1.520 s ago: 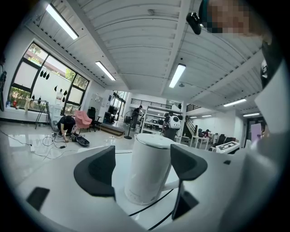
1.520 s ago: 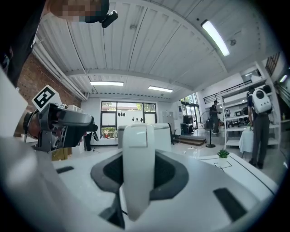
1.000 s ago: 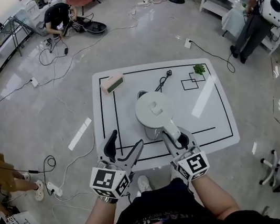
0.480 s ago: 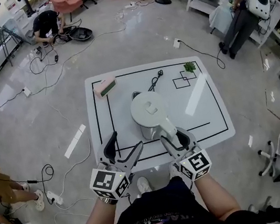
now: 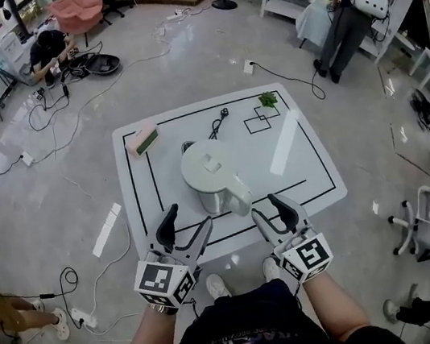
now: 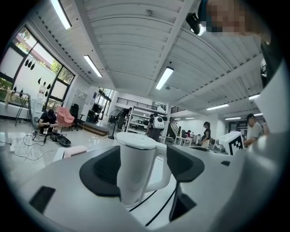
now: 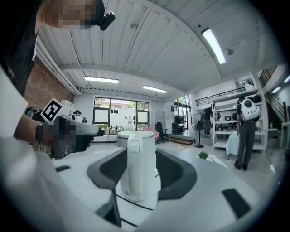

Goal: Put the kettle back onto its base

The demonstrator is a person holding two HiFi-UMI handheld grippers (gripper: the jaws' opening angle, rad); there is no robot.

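Note:
A white electric kettle (image 5: 209,174) stands upright in the middle of the white table (image 5: 311,161), its handle (image 5: 241,197) turned toward me. Its black cord (image 5: 217,123) trails away behind it; what is under the kettle is hidden. My right gripper (image 5: 271,211) hangs open just short of the handle, not touching it, and the kettle (image 7: 137,168) shows beyond its jaws. My left gripper (image 5: 184,223) is at the near left of the kettle (image 6: 135,165), apart from it. Its jaws are closing with nothing between them.
A pink and green box (image 5: 142,140) lies at the table's far left. A small green plant (image 5: 268,99) sits by taped squares (image 5: 256,124) at the far right. Black tape lines frame the tabletop. Cables cross the floor, where people (image 5: 48,50) work.
My right gripper has let go of the kettle's handle, opened and drawn back toward the table's near edge. The kettle stands on its own. The left gripper has hardly shifted.

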